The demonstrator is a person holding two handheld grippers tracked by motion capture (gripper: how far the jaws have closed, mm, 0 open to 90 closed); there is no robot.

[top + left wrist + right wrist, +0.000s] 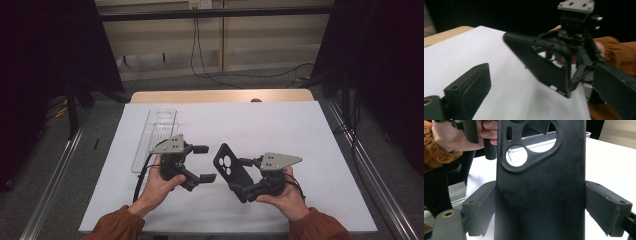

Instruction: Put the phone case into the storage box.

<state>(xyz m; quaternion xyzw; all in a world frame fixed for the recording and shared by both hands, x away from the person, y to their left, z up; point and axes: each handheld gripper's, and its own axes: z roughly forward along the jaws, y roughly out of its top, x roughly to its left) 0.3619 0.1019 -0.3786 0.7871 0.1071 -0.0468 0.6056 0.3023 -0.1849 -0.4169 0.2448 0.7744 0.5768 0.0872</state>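
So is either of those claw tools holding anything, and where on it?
The right gripper clamps a black phone case by its two long edges, near the end away from the camera cutouts. The left gripper is open, holding nothing.

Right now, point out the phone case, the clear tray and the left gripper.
phone case [231, 169], high view, middle of its black back.
clear tray [152, 137], high view, middle of its transparent floor.
left gripper [204, 163], high view, gap midway between its two open jaw tips.

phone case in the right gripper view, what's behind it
Through the camera cutouts of the black phone case you see the clear plastic packaging lying on the white table cover. The left gripper shows beside it. The solid part hides the rest.
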